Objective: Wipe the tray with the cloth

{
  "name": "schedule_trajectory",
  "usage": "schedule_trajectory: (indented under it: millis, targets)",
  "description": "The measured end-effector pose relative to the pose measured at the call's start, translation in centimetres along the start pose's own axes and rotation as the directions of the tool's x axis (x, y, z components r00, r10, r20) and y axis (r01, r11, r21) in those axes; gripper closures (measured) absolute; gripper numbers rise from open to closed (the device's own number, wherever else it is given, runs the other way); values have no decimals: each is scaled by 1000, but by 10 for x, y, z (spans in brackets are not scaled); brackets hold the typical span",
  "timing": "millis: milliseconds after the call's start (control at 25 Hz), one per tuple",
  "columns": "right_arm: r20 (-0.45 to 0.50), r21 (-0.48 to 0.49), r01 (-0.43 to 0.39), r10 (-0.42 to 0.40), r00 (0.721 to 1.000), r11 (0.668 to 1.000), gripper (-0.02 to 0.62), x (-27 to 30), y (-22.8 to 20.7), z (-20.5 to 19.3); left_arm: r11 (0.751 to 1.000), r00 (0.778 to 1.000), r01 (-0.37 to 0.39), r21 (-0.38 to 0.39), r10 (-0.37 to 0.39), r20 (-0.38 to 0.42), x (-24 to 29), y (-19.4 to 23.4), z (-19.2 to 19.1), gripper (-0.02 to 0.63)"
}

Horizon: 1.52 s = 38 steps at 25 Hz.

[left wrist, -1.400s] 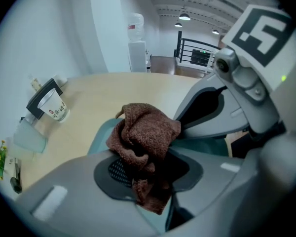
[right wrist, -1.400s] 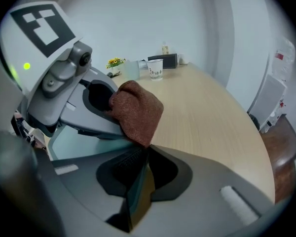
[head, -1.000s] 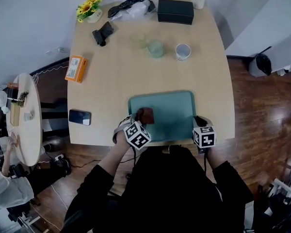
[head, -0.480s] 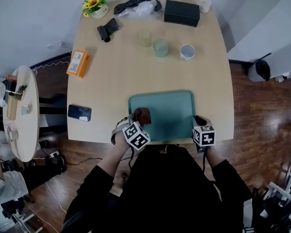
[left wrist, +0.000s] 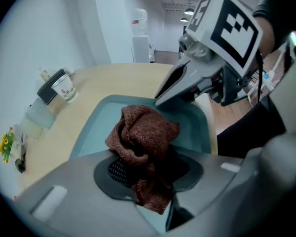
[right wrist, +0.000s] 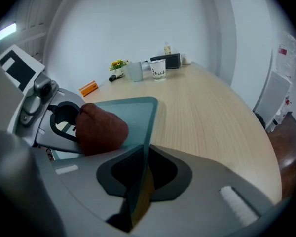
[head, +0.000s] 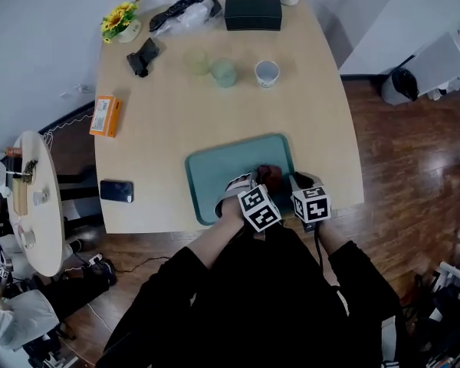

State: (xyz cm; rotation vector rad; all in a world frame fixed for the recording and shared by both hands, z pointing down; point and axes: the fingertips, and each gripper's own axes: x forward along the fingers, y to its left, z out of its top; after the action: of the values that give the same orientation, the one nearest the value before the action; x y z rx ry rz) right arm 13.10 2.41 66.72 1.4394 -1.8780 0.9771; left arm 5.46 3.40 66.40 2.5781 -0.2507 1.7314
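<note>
The teal tray (head: pixel 218 167) lies at the near edge of the wooden table (head: pixel 161 129). My left gripper (head: pixel 265 182) is shut on a crumpled brown cloth (head: pixel 270 175) and holds it on the tray's right part. The left gripper view shows the cloth (left wrist: pixel 144 131) bunched between the pads over the tray (left wrist: pixel 96 127). My right gripper (head: pixel 298 181) is shut on the tray's right rim, close beside the left one. In the right gripper view the rim (right wrist: pixel 149 117) runs into the shut jaws, and the cloth (right wrist: pixel 102 128) sits just to the left.
A phone (head: pixel 116 191) and an orange box (head: pixel 101 116) lie at the table's left. Two glasses (head: pixel 223 72), a paper cup (head: pixel 267 73), a black box (head: pixel 252 11) and a flower pot (head: pixel 119 18) stand at the far end. A round side table (head: pixel 34 198) stands left.
My left gripper has carried the cloth to the right across the tray, from its left part to beside the right gripper. The right gripper has kept its hold on the rim.
</note>
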Motion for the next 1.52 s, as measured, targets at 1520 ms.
schedule_trajectory:
  millis: [1520]
  targets:
    - [-20, -35, -36, 35, 999, 999, 557, 1, 1, -3, 993, 991, -7, -118, -9, -132, -52, -46, -129, 488]
